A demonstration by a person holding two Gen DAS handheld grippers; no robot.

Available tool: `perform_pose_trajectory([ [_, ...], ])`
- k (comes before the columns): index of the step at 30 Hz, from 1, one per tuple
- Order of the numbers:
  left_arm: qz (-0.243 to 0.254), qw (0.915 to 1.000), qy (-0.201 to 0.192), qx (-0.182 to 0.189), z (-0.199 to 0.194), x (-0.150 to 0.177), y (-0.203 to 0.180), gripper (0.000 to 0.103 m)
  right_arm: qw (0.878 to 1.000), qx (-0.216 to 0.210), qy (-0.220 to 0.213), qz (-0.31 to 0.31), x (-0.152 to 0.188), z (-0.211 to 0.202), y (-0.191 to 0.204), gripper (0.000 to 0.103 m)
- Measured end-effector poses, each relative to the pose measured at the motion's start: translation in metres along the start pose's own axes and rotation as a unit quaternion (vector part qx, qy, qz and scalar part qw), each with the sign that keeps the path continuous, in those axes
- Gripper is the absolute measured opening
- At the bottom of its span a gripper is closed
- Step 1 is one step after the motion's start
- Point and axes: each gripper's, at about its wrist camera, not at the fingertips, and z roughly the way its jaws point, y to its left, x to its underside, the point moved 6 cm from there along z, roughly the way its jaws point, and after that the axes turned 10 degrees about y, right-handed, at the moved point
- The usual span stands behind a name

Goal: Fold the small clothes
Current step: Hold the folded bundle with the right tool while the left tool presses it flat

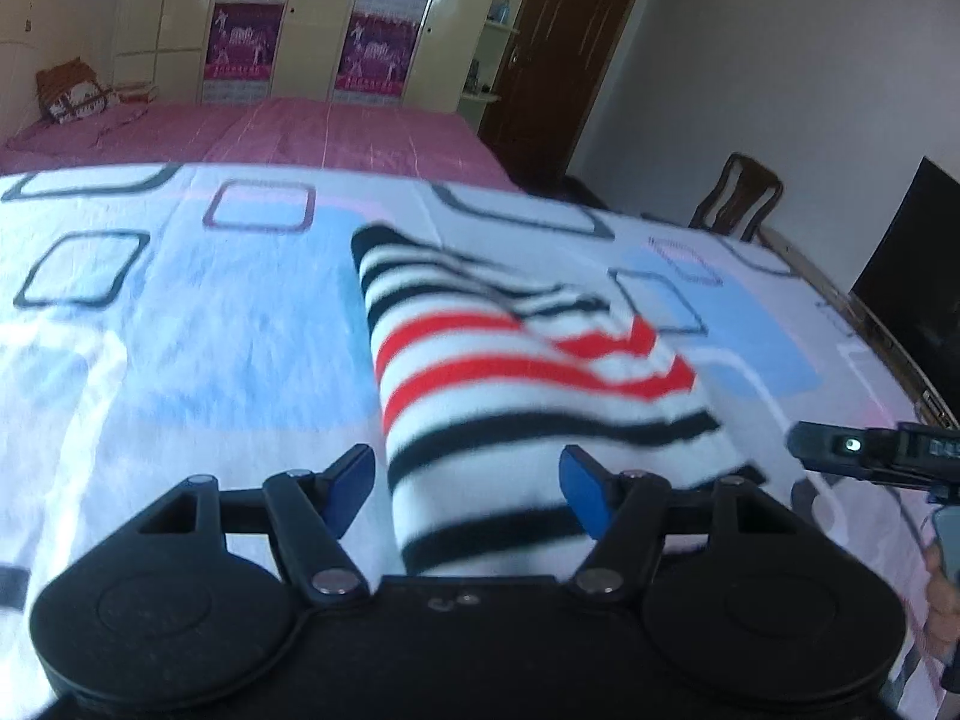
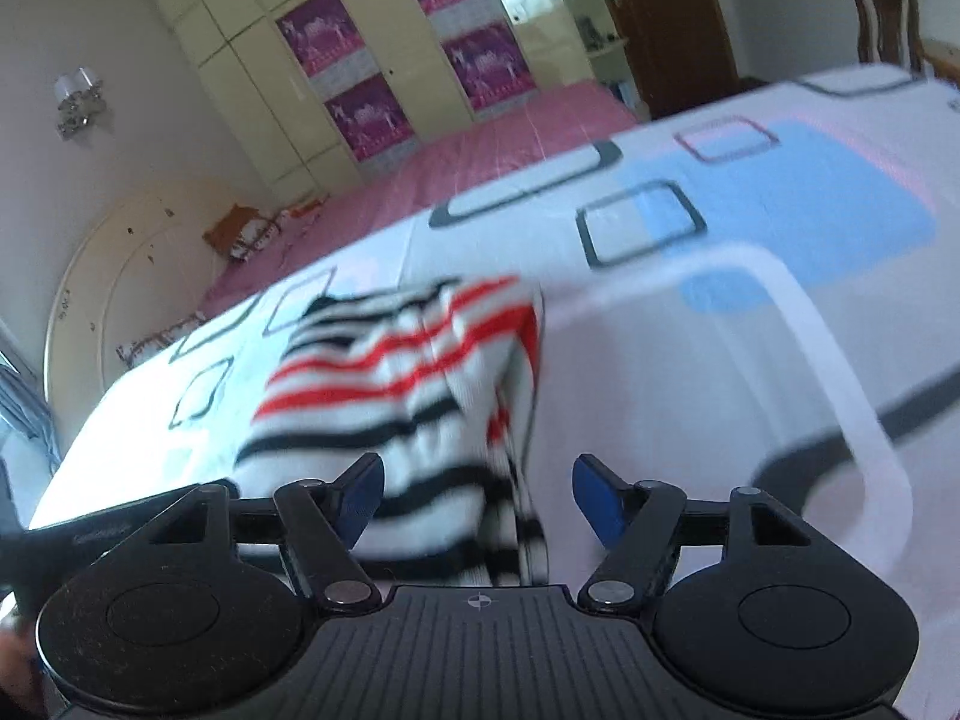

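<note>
We see the striped top [image 1: 516, 384] lying folded on the bed [image 1: 180, 330], near its right edge, both grippers' jaws stand apart and hold nothing, so maybe only tidying is left.

Left tongs [image 1: 465, 489] jaws apart, angled downward, right tongs [image 2: 477, 501] likewise spread, gripping nothing

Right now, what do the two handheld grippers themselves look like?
Both match: the left gripper and right gripper are matte black plastic, each with two round disc housings, jointed link arms on silver pivot pins, and blue fingertip pads. The right one's body is ribbed, with a small crosshair mark. No cables or sleeves show.
</note>
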Motion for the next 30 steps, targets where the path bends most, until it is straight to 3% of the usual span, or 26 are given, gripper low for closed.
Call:
perform_pose_trajectory([
  [7,-0.01,0.9999,-0.004,-0.011,0.02,-0.037,0.008,0.067,1.0,-0.009,0.013,0.018,-0.042,0.045,0.004,0.069],
  [16,-0.063,0.9978,0.016,-0.012,0.067,-0.064,0.03,0.066,0.996,-0.018,0.032,0.083,-0.073,0.106,-0.012,0.068],
  [17,-0.069,0.9974,0.018,-0.009,0.071,-0.065,0.032,0.066,0.996,-0.021,0.029,0.084,-0.075,0.109,-0.012,0.05],
  [18,-0.075,0.997,0.019,-0.009,0.075,-0.066,0.034,0.066,0.996,-0.019,0.028,0.081,-0.077,0.112,-0.011,0.042],
  [22,-0.091,0.9955,0.024,-0.014,0.086,-0.067,0.041,0.068,1.0,0.009,0.01,0.005,-0.08,0.116,0.003,0.029],
  [25,-0.086,0.9956,0.03,-0.023,0.094,-0.064,0.043,0.068,0.999,0.025,0.01,-0.032,-0.077,0.123,0.002,0.026],
  [30,-0.072,0.9966,0.031,-0.026,0.103,-0.063,0.042,0.066,0.998,0.049,0.018,0.018,-0.073,0.129,-0.033,0.025],
])
